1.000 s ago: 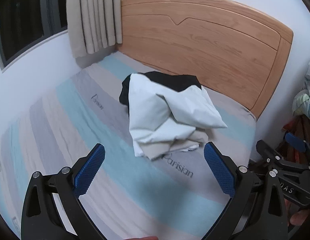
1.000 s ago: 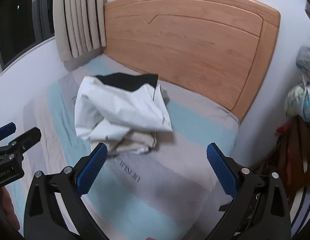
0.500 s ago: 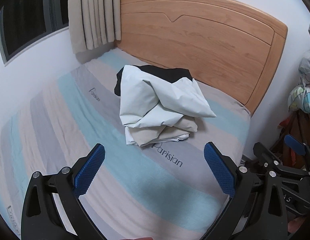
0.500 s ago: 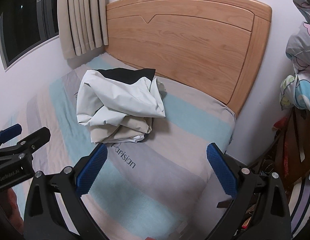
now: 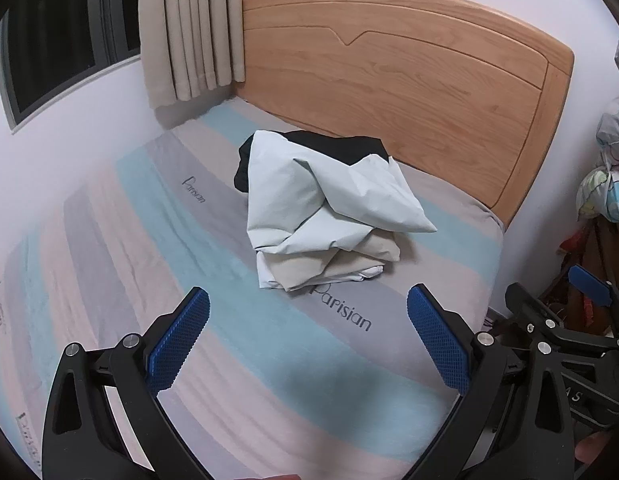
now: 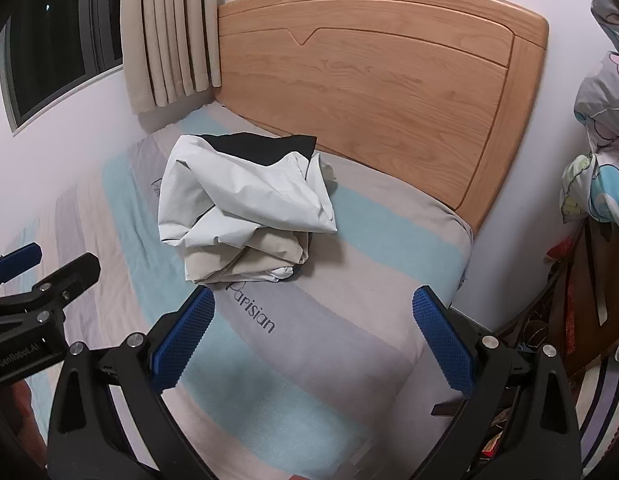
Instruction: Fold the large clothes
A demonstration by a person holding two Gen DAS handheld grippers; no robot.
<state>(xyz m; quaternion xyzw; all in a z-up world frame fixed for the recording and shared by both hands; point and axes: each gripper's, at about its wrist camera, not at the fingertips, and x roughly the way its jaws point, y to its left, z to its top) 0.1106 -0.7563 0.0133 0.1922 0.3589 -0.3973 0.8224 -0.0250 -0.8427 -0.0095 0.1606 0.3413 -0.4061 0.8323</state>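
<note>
Pile of clothes (image 5: 325, 216) on the striped bed (image 5: 157, 240), seen from both wrist cameras. The pile lies on the half of the mattress nearer the wooden headboard (image 5: 409, 92), apart from it, with its near edge just touching the printed word "Parisian" (image 5: 343, 310) on the sheet. It consists of a pale, crumpled garment (image 6: 245, 196) on top, a beige layer (image 6: 249, 260) showing at the near edge, and a black garment (image 6: 261, 146) protruding at the headboard side. The long axis of the pile runs from its near edge toward the headboard; one pointed fold of the pale garment juts out to the right, toward the open edge of the bed. The left gripper (image 5: 307, 336) is held above the bed, short of the pile, its blue-padded jaws spread wide and holding nothing. The right gripper (image 6: 313, 338) is likewise held short of the pile and apart from it, its jaws wide and empty. Each gripper appears at the edge of the other's view. A curtain (image 5: 189, 28) hangs in the corner beside the headboard, next to a dark window (image 5: 57, 28); patterned bedding (image 6: 601, 160) is bundled at the far right.
</note>
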